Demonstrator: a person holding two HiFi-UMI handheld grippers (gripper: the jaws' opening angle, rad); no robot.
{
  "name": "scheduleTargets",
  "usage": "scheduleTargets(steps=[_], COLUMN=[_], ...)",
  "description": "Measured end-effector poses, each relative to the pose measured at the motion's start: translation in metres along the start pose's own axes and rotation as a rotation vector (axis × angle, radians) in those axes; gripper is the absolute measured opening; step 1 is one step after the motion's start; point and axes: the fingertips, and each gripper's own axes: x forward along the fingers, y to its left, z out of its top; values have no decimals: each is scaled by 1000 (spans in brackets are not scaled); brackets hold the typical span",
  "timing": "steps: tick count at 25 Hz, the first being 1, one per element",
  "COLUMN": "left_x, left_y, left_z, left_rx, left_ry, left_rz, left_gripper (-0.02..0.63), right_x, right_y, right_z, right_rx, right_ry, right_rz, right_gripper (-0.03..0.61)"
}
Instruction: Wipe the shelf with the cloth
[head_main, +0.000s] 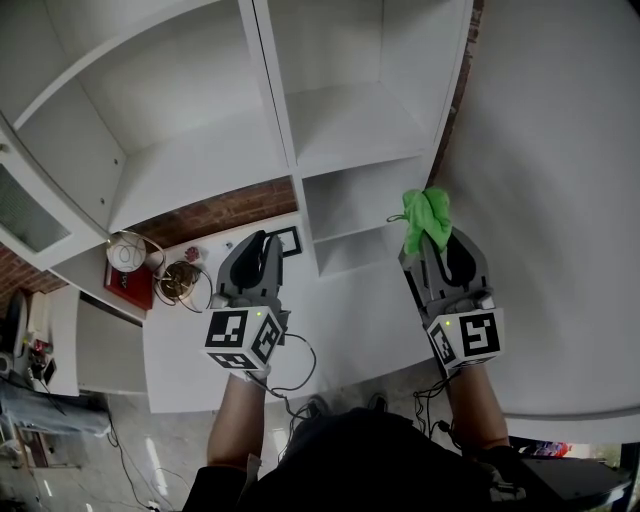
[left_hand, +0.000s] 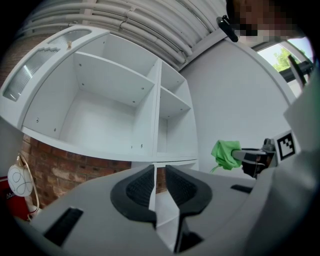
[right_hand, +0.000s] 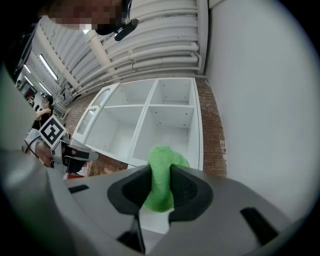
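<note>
No legible text, labels or numbers — none.

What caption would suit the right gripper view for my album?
Right gripper clamps a green cloth, facing a white shelf unit on a brick wall.

Left gripper and right gripper side by side, mid-frame
Left jaws narrowly apart, empty; right jaws clamped on cloth
</note>
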Motion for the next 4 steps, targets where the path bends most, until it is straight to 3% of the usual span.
scheduleTargets(steps=[4], left_x=[0], left_y=[-4], left_z=[-6], left_rx=[-9], left_ry=[4], left_rz=[4], left_gripper=[69], right_x=[-2], right_y=[0], right_z=[-4], right_rx=[4], right_ry=[5], right_rz=[11], right_gripper=[94])
